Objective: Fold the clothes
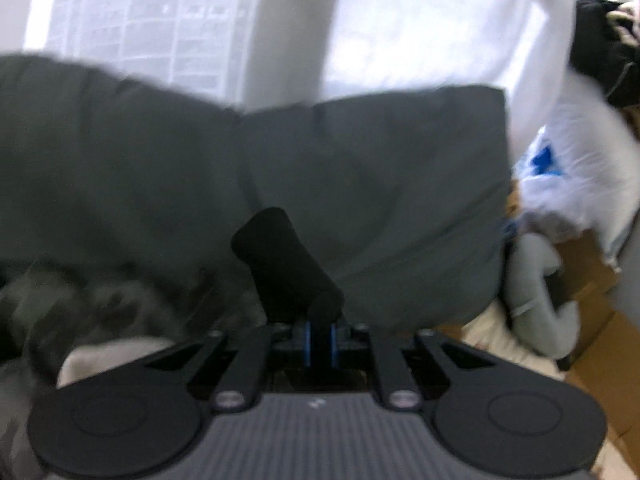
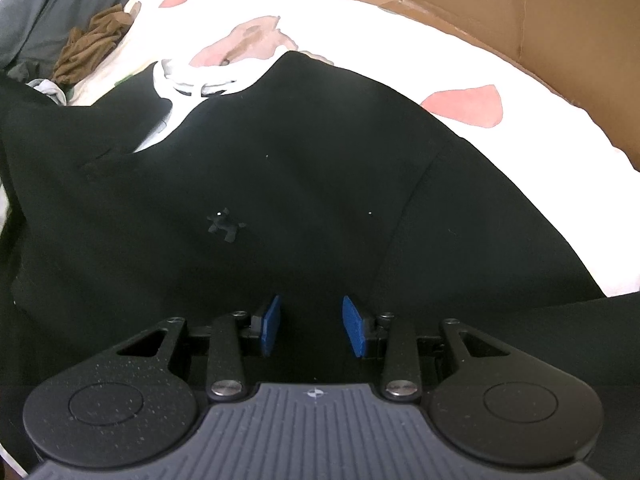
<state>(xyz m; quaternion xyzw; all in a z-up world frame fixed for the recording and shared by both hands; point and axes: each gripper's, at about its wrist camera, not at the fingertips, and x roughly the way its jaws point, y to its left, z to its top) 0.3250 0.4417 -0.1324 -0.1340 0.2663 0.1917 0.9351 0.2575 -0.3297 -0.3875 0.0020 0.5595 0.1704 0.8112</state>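
Observation:
A black garment (image 2: 304, 184) with a small embroidered logo lies spread over a white sheet (image 2: 360, 36) with pink prints in the right wrist view. My right gripper (image 2: 312, 328) hovers just over its near part, open, blue pads (image 2: 271, 326) apart with only cloth below them. In the left wrist view my left gripper (image 1: 319, 342) is shut on a bunched fold of black cloth (image 1: 280, 256) that sticks up and to the left from the jaws. That view is blurred.
Grey cushions (image 1: 360, 184) stand behind the left gripper, below a bright curtained window (image 1: 160, 20). A white plastic bag (image 1: 568, 176), a grey garment (image 1: 536, 300) and cardboard (image 1: 592, 320) lie to the right. A cardboard wall (image 2: 520, 12) borders the sheet; brown cloth (image 2: 88, 48) lies far left.

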